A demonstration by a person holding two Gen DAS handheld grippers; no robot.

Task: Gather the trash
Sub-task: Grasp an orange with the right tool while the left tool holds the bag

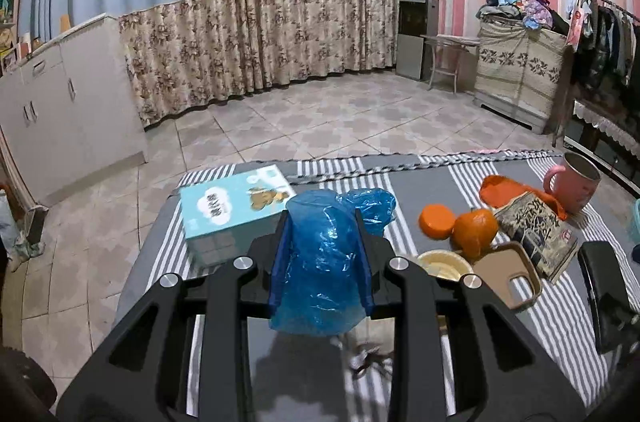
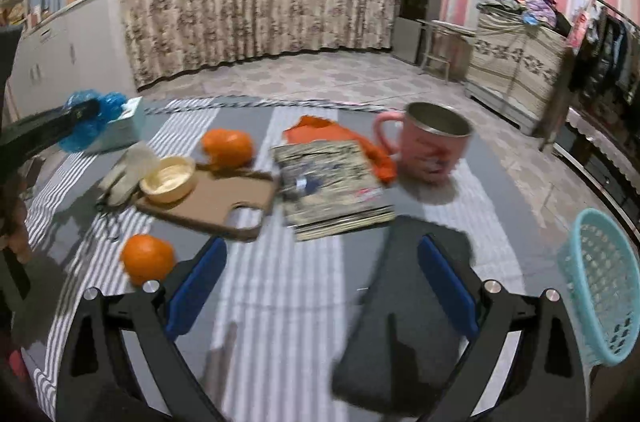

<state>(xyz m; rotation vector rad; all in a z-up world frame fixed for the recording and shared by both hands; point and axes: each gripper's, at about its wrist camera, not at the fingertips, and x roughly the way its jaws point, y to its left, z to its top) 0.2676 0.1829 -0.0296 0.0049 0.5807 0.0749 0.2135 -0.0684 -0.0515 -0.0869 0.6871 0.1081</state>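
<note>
My left gripper (image 1: 322, 222) is shut on a crumpled blue plastic bag (image 1: 320, 270) and holds it above the striped table (image 1: 560, 306). The bag and left gripper also show at the far left of the right wrist view (image 2: 86, 120). My right gripper (image 2: 320, 258) is open and empty above the table's front part. A light blue mesh basket (image 2: 600, 286) stands at the right edge. An orange peel or wrapper (image 2: 340, 138) lies behind a worn booklet (image 2: 332, 182). A crumpled white tissue (image 2: 124, 174) lies by the cutting board.
A tissue box (image 1: 228, 214) sits at the table's far left. Two oranges (image 1: 476, 232) (image 2: 147, 258), a small cream bowl (image 2: 168, 178) on a brown cutting board (image 2: 216, 202) and a pink mug (image 2: 432, 142) stand on the table. Tiled floor lies beyond.
</note>
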